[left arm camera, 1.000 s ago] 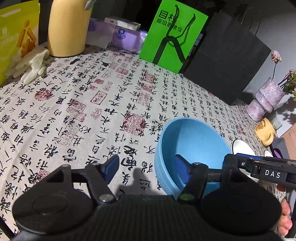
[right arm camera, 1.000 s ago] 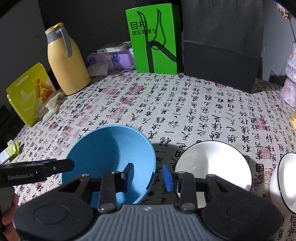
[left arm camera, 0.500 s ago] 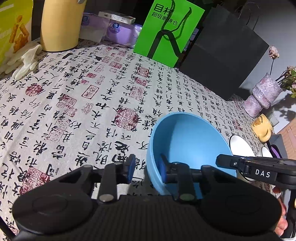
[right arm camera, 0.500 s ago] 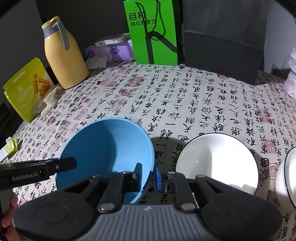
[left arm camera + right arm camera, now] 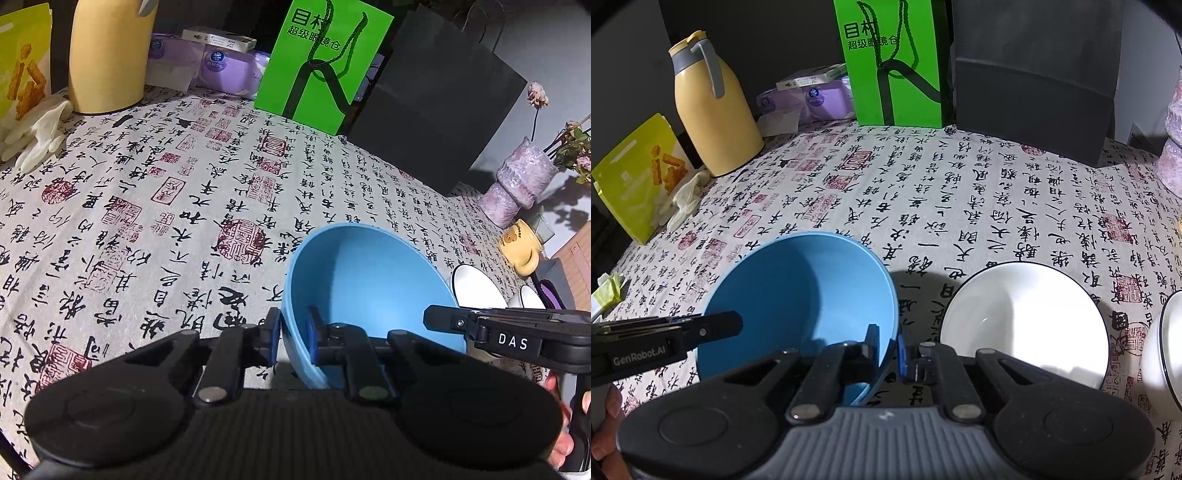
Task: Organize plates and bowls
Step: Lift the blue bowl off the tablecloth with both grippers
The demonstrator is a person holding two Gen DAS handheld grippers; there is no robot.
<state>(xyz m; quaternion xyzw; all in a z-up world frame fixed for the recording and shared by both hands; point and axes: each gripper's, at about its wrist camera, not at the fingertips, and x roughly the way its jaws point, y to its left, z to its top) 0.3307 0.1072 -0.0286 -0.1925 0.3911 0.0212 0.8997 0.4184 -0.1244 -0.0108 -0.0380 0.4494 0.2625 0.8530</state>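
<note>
Both sets of jaws have come in from wide apart a second ago onto the blue bowl: left gripper is closing on the bowl's left rim, one pad outside the wall and one inside, wall between them and looking pinched; right gripper is clamped on the right rim the same way, inner finger in the bowl, outer blue pad on the outside. Neither hand has travelled, only the jaws moved. Bowl sits near edge, left of centre on the calligraphy tablecloth, slightly tipped in the left wrist view, so probably already bearing on the pads. Next, as I read it: two-handed lift and nest with the other bowls. To do it well, let the left finish closing before any lift, raise both sides together and keep the rim level, since a thin-wall pinch will pivot if one side leads. White bowl is just right of the blue one with a shadowed gap between, and a second black-rimmed white bowl is further right at the frame edge, so a move right needs clearance over that rim first. Open room: wide bare cloth far and left of the bowl. Far edge is crowded: yellow jug, green bag, black bag, and a vase far right. Near table edge is hidden behind the grippers, can't tell the margin there
</note>
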